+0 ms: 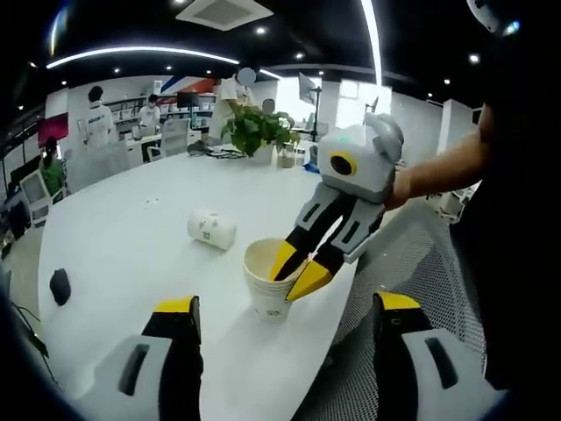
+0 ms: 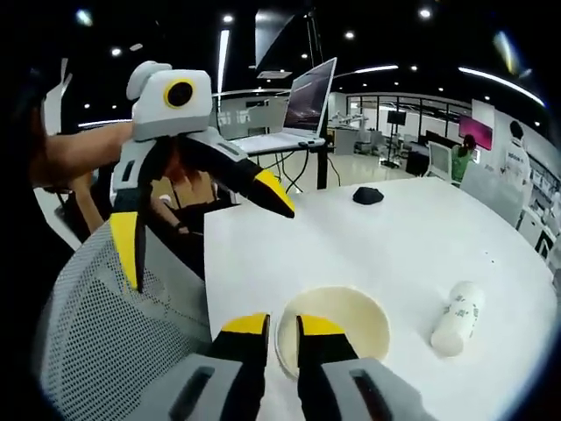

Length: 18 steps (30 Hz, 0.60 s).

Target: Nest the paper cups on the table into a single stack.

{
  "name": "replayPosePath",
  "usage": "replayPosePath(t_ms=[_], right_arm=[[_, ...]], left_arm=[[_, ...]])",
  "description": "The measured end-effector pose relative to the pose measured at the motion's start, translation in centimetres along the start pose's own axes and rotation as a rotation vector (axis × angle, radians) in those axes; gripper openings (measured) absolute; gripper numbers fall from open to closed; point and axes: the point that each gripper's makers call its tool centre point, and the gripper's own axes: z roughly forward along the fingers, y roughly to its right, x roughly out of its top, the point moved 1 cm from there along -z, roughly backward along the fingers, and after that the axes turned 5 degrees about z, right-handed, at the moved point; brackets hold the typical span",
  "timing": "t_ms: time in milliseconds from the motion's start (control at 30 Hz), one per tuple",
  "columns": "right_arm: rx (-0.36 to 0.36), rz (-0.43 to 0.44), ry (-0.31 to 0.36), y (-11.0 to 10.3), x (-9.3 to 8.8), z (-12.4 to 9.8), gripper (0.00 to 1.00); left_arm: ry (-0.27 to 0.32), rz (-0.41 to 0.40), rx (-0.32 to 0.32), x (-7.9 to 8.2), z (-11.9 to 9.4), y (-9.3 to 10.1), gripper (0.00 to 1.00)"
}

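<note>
An upright white paper cup stands near the table's edge. My right gripper is shut on its rim, one yellow tip inside and one outside. In the right gripper view I look down into this cup, with my right gripper pinching its near rim. A second paper cup lies on its side farther in on the white table; in the right gripper view the lying cup is to the right. My left gripper is wide open and holds nothing; the left gripper hovers off the table's edge.
A black mouse lies on the table; the mouse is at the far side. A mesh chair stands beside the table edge. A laptop and a potted plant sit farther off. People stand at the back.
</note>
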Motion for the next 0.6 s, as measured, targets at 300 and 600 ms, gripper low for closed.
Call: replayPosePath(t_ms=[300,600], right_arm=[[-0.044,0.014,0.052,0.6,0.8,-1.7,0.19],[-0.113,0.042,0.085,1.7,0.7,-3.5,0.34]], left_arm=[[0.029,-0.02,0.037,0.8,0.1,-1.3,0.79],[0.039,-0.01,0.048,1.7,0.6,-2.4,0.8]])
